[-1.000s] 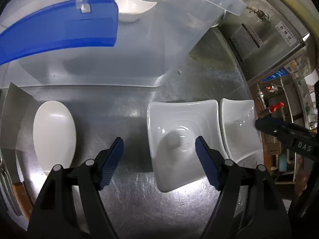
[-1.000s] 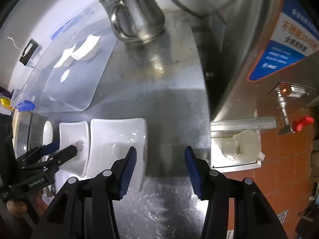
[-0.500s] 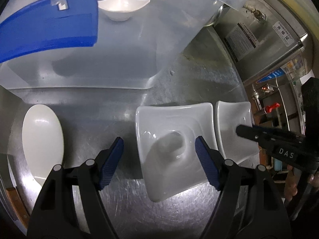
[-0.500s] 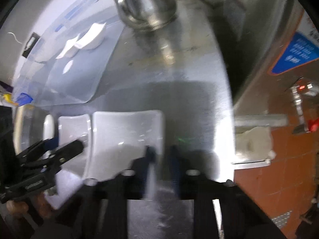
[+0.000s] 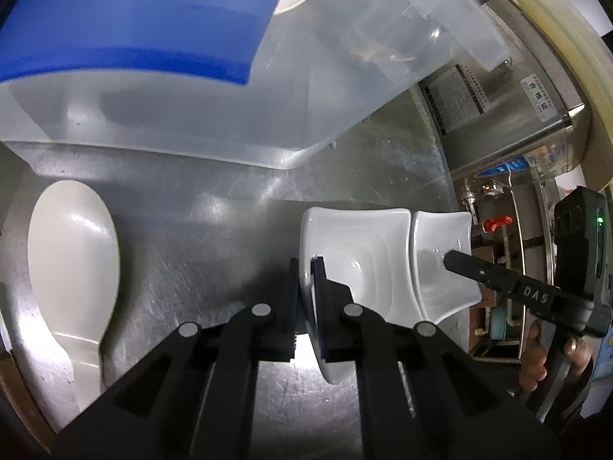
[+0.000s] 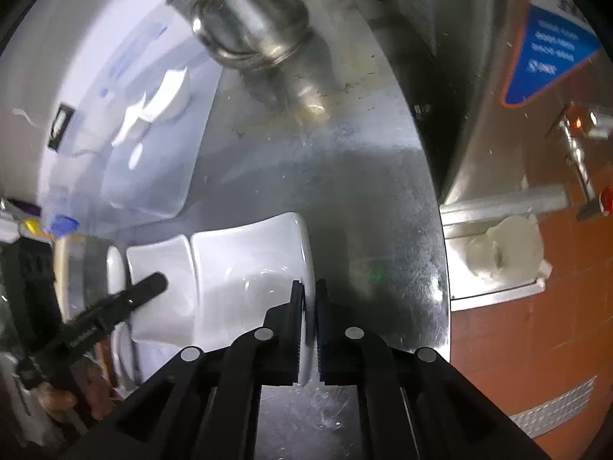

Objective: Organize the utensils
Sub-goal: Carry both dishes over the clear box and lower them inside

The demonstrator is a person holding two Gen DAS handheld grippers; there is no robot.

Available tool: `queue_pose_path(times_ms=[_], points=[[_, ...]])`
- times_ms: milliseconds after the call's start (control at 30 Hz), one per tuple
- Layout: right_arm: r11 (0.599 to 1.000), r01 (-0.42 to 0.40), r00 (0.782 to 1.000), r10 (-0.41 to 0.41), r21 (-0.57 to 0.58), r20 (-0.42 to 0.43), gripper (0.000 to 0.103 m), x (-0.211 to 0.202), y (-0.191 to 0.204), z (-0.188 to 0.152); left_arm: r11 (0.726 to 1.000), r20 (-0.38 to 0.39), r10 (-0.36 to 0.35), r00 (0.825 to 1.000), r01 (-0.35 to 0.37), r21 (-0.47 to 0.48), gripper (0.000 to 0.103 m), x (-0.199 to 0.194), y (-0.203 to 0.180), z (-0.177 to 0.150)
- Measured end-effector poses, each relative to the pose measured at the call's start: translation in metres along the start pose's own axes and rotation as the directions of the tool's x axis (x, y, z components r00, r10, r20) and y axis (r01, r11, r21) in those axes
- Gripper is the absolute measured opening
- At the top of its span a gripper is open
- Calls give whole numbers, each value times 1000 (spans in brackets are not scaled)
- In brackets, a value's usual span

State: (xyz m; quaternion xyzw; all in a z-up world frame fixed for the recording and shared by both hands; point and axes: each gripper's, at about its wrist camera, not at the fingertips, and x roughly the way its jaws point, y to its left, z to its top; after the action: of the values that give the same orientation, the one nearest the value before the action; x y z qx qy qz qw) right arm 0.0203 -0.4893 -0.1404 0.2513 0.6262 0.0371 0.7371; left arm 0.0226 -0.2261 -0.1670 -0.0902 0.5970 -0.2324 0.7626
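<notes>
Two white square dishes sit side by side on the steel counter (image 5: 214, 222). My left gripper (image 5: 305, 268) is shut on the left rim of the near dish (image 5: 356, 264). My right gripper (image 6: 307, 291) is shut on the right rim of the other dish (image 6: 249, 268), which shows in the left wrist view (image 5: 440, 253) with the right gripper's finger over it. The dish held by the left gripper shows in the right wrist view (image 6: 161, 268). A white oval plate (image 5: 72, 260) lies at the left.
A clear plastic bin (image 5: 214, 88) with a blue lid (image 5: 134, 27) holds white dishes (image 6: 161, 99) at the back. A steel kettle (image 6: 249, 15) stands beyond. A steel machine wall (image 6: 479, 76) and a faucet with a red tap (image 5: 496, 224) bound the right side.
Both grippers have closed from open, each onto the outer rim of a square dish. The left gripper shifted left to the near dish's rim.
</notes>
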Motion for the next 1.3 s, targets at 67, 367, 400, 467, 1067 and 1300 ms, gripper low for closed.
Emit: queue_pose_path(times_ms=[67,367,400,467,1067,1300], points=[[1000,-11,1000,11,22,2,7,-2,-1,-1,1000,-3,-10,1000,10,4,6,-3,1,-1],[993,-66,998,65,96,17,7,-22,-9,-17,995,-29,-103,994,103,0,6,-23,2,-9],[991,-81,997,79,111,23,7,-27,-9,-19,993,-34,-116,993,117,6,6,-28,2,-11],[986,-114,993,108,119,49,7,-42,-6,-23,990,-39,-137,990,138,7,6,-39,3,-13],[971,-223,952,235,-82,195,7,-76,197,133,988,226,-100,969,70,138,6,-212,80,188],[997,-10,990,-2,82,144,8,11,222,186,993,95,-10,995,-2,119,6,-142,128,262]])
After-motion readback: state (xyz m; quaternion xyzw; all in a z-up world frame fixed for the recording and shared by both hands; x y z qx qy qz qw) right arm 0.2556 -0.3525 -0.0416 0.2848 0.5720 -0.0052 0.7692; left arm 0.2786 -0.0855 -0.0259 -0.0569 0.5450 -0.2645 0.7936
